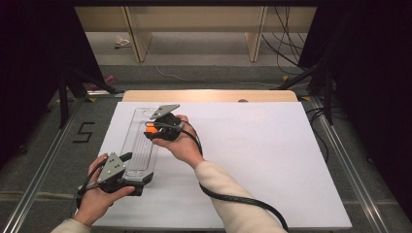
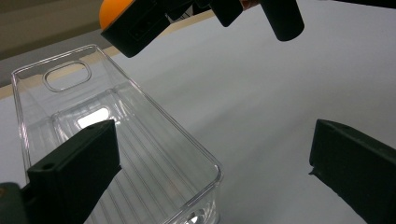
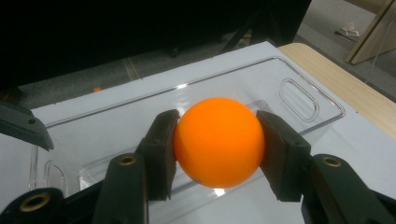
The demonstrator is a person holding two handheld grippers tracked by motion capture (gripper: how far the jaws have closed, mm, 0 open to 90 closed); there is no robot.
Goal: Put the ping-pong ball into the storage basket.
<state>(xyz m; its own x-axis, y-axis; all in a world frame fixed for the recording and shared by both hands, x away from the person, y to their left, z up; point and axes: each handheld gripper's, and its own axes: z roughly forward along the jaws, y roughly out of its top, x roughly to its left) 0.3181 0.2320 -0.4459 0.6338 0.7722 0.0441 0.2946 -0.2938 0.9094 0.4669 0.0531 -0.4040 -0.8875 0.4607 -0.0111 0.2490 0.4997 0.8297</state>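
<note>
A white sheet (image 1: pixel 252 160) covers the table; beyond its far wooden edge lie grey floor, cables and pale furniture legs. At the near left, the left gripper (image 1: pixel 127 171) rests at the near end of a clear plastic tray (image 1: pixel 141 145), its jaws spread wide with nothing between them. The right gripper view alone shows the grasp plainly: the right gripper (image 3: pixel 218 142) pinches an orange ball (image 3: pixel 218 141) between both pads, above the tray's far end.

A single black figure "5" (image 1: pixel 84 132) stands on the grey floor to the left of the table (image 1: pixel 272 145), seen in the high view. It reads upright. The rest bears no readable writing.
</note>
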